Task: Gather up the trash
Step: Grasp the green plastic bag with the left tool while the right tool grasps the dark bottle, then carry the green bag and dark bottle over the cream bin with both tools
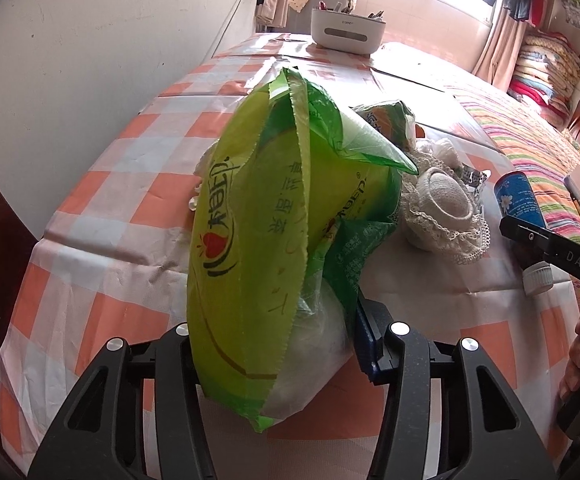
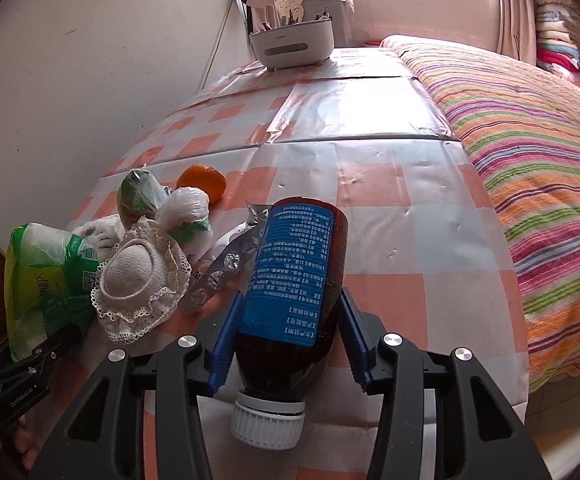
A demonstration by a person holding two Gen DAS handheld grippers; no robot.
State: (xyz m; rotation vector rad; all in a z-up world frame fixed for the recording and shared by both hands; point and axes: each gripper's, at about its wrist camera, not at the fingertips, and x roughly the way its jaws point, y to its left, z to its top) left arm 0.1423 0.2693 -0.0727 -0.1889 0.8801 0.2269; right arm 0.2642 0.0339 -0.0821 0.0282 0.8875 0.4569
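I am clamping my right hand-held gripper point(image 2: 285, 344) evenly around the brown medicine bottle point(image 2: 294, 280), its cap at six o'clock; my left hand-held gripper point(image 1: 273, 344) is pinching the green snack bag point(image 1: 249, 240).

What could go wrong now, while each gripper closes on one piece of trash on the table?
1. The right gripper holds the brown bottle by its smooth round body; it could slip or roll out.
2. The left gripper pinches only the lower end of the soft green bag, which may sag or pull free when lifted.
3. The lace hat and blister pack lie close by and could be dragged along.
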